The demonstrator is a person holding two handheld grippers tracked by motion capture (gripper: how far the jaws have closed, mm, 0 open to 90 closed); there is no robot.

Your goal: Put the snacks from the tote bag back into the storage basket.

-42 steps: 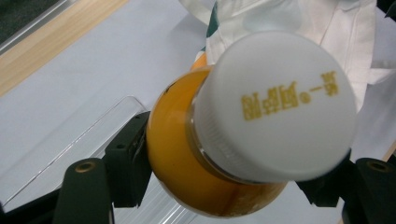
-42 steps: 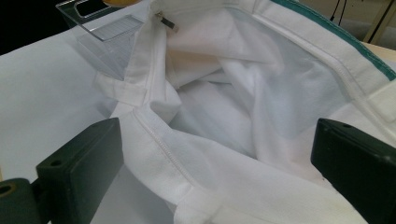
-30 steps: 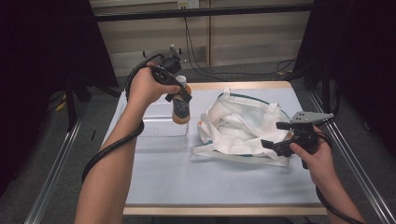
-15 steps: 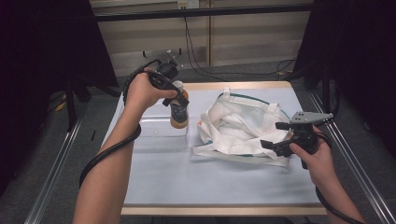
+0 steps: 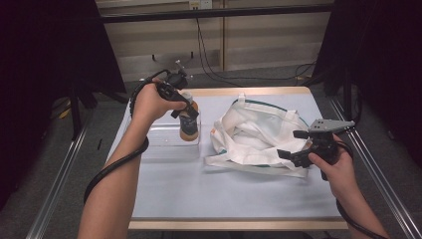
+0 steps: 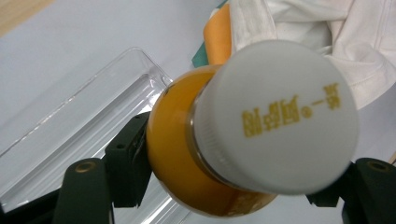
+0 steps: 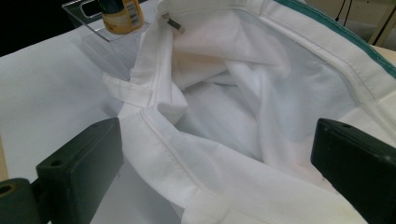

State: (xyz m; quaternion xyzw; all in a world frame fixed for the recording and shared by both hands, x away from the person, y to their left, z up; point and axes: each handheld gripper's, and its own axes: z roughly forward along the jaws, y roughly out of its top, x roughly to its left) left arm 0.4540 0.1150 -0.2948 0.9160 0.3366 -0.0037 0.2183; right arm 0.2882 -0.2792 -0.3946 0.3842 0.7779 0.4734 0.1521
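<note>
An orange juice bottle (image 5: pixel 189 125) with a white cap (image 6: pixel 275 116) hangs upright over a clear plastic tray (image 5: pixel 161 140) on the left of the table. My left gripper (image 5: pixel 188 112) is shut on the bottle's body (image 6: pixel 175 149), a jaw on either side of it. The tray (image 6: pixel 88 112) lies just beneath. To the right lies a crumpled white cloth bag (image 5: pixel 254 132) with green trim. My right gripper (image 5: pixel 290 144) stands open at the bag's near right edge. The bag's rim (image 7: pixel 187 154) runs between its wide-apart jaws, and the pads do not press it.
Something orange (image 6: pixel 219 37) peeks from the bag's side nearest the tray. A pale mat (image 5: pixel 224 189) covers the table, with a wooden edge (image 5: pixel 239 224) at the front. Cables (image 5: pixel 209 59) hang behind the table. Metal rails (image 5: pixel 373 164) run along both sides.
My left hand has lowered the bottle a little, closer to the clear tray. The right hand and the bag have not moved.
</note>
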